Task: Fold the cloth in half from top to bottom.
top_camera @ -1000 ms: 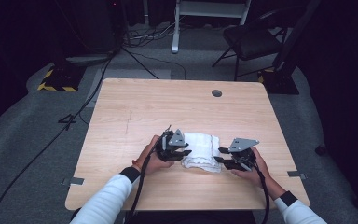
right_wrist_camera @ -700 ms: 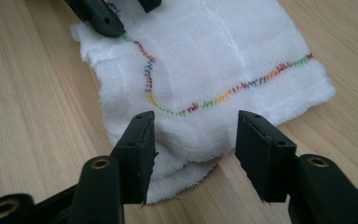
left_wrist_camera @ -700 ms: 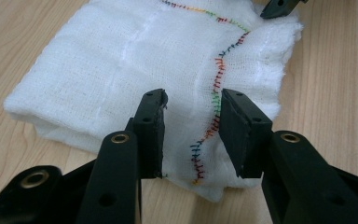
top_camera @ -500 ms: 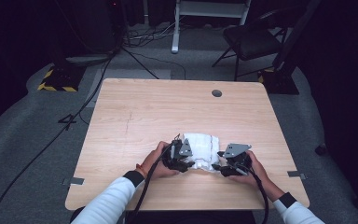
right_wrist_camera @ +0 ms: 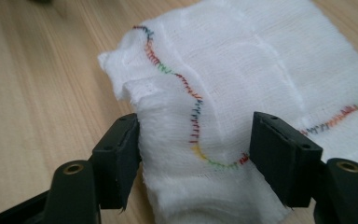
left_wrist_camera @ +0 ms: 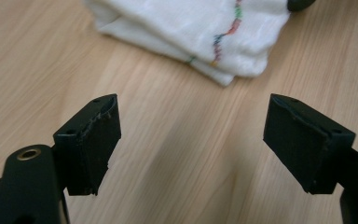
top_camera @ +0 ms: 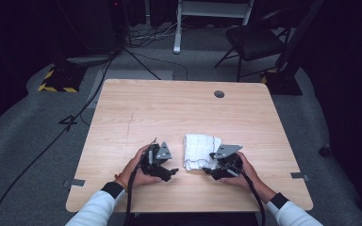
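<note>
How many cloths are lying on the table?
1: a folded white cloth with a multicoloured stitched hem, toward the near edge of the wooden table, just in front of the right gripper.

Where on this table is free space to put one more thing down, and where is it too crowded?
The table is bare across its far half, from the folded white cloth up to the round hole, and along its left side beside the left gripper. The near middle is crowded: both hands, the cloth and the right gripper at the cloth's edge.

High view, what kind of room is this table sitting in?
Probably a recording studio or lab: dark surroundings, cables trailing over grey carpet, a stand base with hazard-striped tape, a black chair, and one wooden table bearing a folded white cloth.
</note>
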`<state>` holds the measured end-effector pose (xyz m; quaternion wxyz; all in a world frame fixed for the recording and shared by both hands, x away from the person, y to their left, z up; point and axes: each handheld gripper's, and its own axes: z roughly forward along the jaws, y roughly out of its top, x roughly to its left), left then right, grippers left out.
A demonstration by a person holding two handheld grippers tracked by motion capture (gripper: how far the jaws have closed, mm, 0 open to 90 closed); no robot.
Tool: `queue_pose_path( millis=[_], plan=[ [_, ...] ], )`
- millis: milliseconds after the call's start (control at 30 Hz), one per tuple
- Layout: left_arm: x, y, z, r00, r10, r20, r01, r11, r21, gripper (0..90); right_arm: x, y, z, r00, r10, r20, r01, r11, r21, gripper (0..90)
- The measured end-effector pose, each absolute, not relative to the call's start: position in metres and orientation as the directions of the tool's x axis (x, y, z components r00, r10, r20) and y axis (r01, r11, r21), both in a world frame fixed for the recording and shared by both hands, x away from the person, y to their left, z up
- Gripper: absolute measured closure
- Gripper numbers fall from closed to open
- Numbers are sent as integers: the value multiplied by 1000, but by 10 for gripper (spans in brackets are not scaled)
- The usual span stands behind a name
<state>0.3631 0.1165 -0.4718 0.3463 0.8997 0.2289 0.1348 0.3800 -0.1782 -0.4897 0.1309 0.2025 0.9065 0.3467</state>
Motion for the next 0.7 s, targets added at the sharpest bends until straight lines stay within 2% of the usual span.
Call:
queue_pose_path(
  millis=[100, 267, 700],
  plan=[
    [362, 138, -471, 832, 549, 79, 351, -632, 691, 193, 385, -174, -491, -872, 477, -110, 286, 678, 677, 396],
    [361, 161, -481, 802, 592, 72, 406, -631, 661, 193, 398, -172, -492, -859, 501, -109, 297, 660, 690, 412],
    [365, 178, -492, 791, 611, 38, 458, -632, 625, 183, 442, -161, -495, -863, 492, -110, 279, 647, 709, 404]
  ],
)
